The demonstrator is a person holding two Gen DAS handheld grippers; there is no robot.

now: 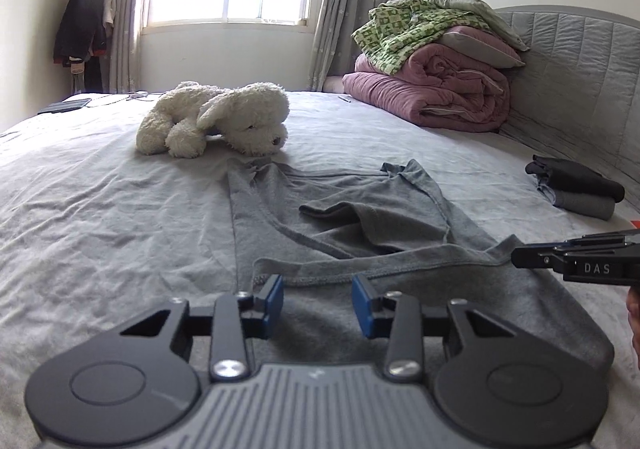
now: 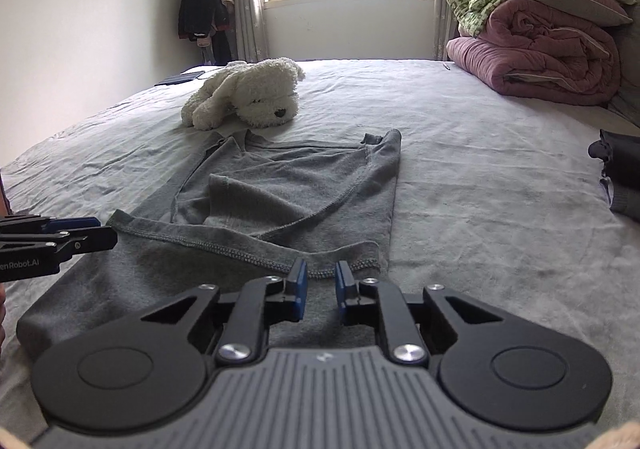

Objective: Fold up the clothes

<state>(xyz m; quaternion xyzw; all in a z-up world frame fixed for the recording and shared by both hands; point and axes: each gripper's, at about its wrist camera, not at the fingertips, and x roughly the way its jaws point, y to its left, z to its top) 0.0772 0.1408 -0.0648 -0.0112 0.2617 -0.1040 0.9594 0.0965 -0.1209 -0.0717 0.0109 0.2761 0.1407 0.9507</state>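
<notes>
On the bed (image 1: 100,209) a grey shirt (image 2: 280,193) lies partly folded, sleeves turned inward; the lengthwise fold seems left. A folded stack (image 1: 580,189) is finished. Left tool (image 1: 317,303) and right tool (image 2: 321,287) are held open, empty, at the hem.

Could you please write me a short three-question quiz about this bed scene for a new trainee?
1. True or false: the left gripper is shut on the grey shirt.
2. What lies just beyond the shirt's far edge? A) plush dog B) pink quilt C) dark folded clothes
3. Fill in: the hem nearest both grippers is turned ____ over the shirt's body.

Key
1. False: its jaws stand open over the shirt, holding nothing; so do those of the right gripper.
2. A.
3. Back: a folded band runs across the shirt.
</notes>
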